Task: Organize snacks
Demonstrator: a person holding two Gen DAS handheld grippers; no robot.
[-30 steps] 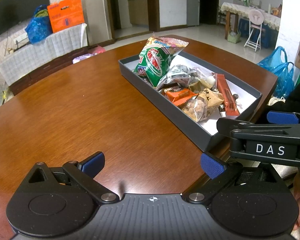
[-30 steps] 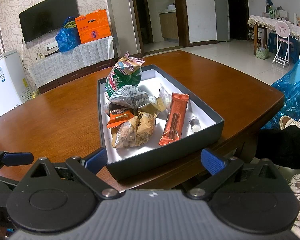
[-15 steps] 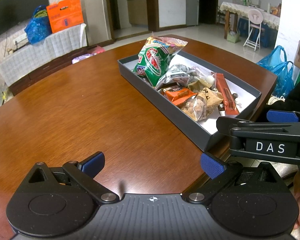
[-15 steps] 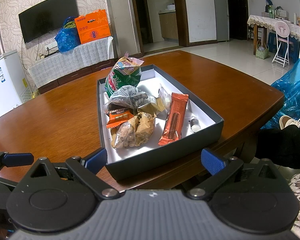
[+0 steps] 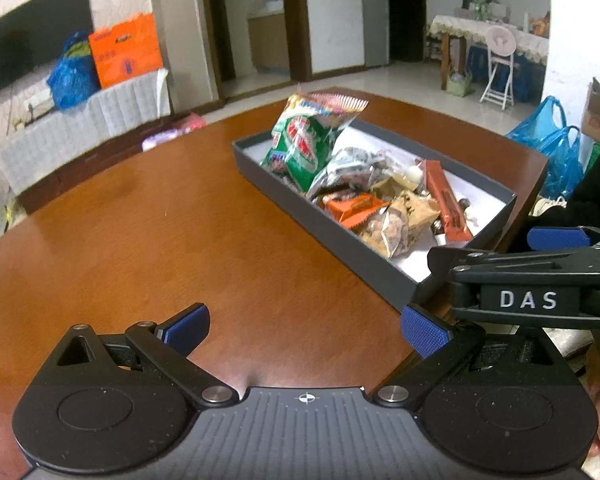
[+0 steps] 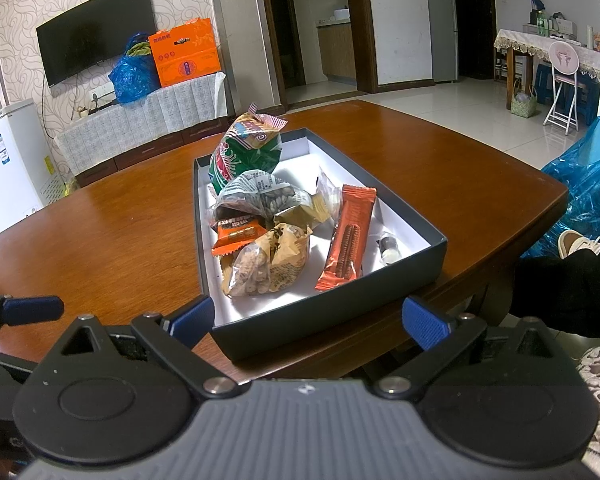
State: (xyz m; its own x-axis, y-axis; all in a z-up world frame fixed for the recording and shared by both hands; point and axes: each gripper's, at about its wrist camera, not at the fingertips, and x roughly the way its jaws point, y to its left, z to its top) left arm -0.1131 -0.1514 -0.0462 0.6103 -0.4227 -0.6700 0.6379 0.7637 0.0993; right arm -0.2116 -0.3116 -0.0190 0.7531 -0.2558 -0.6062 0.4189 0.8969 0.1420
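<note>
Snacks sit heaped in a grey box [image 5: 320,216] on the brown table [image 5: 148,240], seen from the left wrist. The left gripper [image 5: 305,330] hangs over bare wood near the table's edge, its blue-padded fingers [image 5: 186,326] spread wide with nothing between them. The box lies ahead and to the right of it, well apart. A green bag [image 5: 302,148] stands at the far end of the box; nearer lie a clear seed packet [image 5: 352,166], an orange packet [image 5: 352,209], a nut bag [image 5: 388,228] and a red bar [image 5: 446,204]. The right gripper [image 5: 540,276] crosses the right side of this view by the box's near corner.

From the right wrist, the right gripper [image 6: 308,320] is likewise wide open and empty, held just short of the box's [image 6: 340,320] near wall. Inside, the green bag [image 6: 246,152] leans upright at the back, the seed packet [image 6: 260,196] in front of it, then the orange packet [image 6: 236,236] and nut bag [image 6: 268,264]. The red bar [image 6: 348,240] lies lengthways to their right, with a small capsule [image 6: 389,246] just beside it. A fingertip [image 6: 32,310] of the left gripper shows at the left edge. Behind, a TV [image 6: 96,52] hangs on the wall.
</note>
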